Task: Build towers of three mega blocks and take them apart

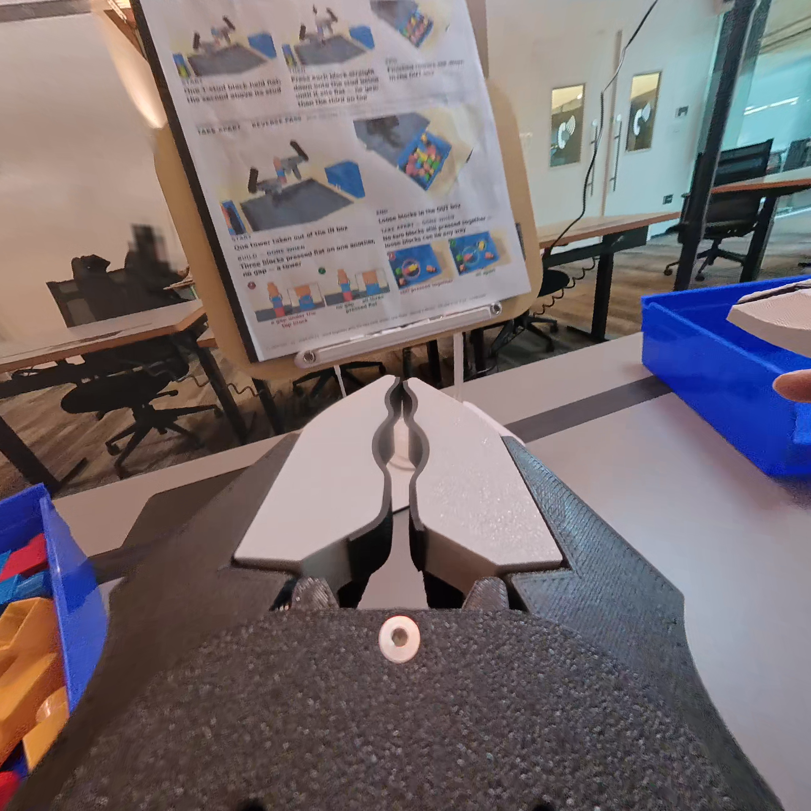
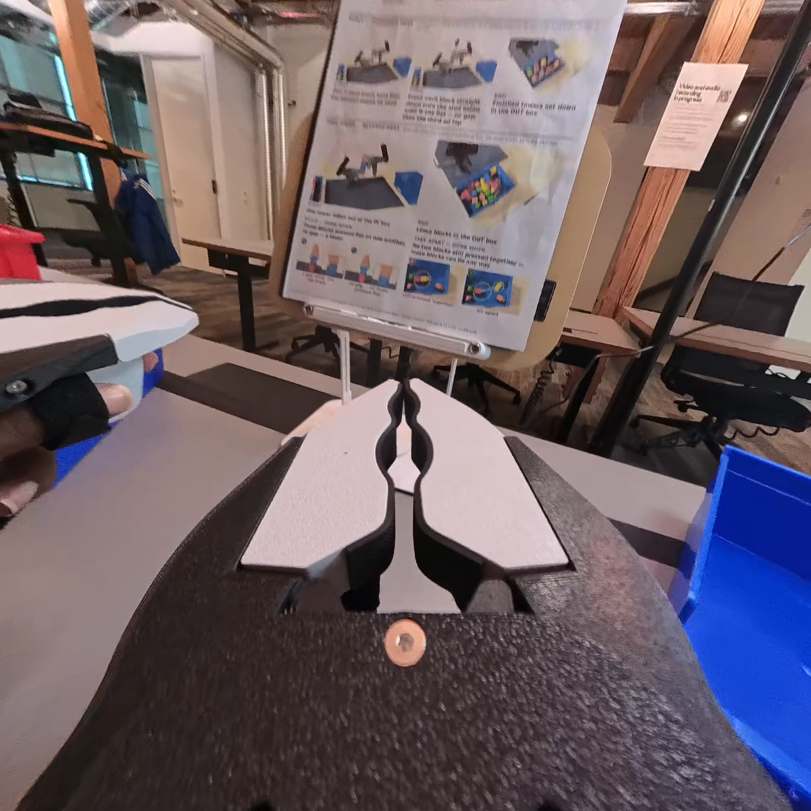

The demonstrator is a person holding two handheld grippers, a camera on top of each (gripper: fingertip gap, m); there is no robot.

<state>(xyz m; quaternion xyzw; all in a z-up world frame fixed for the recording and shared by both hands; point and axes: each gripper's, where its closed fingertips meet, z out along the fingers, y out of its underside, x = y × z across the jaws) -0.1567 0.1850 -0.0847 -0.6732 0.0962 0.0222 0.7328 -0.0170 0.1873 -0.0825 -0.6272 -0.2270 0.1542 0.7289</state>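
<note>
- So, in the left wrist view your left gripper point(image 1: 401, 390) was closed to the tips with nothing between its fingers, held above the grey counter point(image 1: 636, 504) and aimed at the instruction sheet point(image 1: 342, 175) on its stand.
- The blocks point(image 1: 26, 632) lay loose in the blue bin point(image 1: 74, 614) at the lower left, just beside that gripper; a second blue bin point(image 1: 711, 377) sat far right.
- In the right wrist view your right gripper point(image 2: 404, 388) was likewise pressed together and empty, with the blue bin point(image 2: 755, 614) on its right showing only bare floor in the part visible.
- By my reading, you had no step under way: no block was on the counter.
- Next you would need to part the left fingers and reach down into the block bin.
</note>
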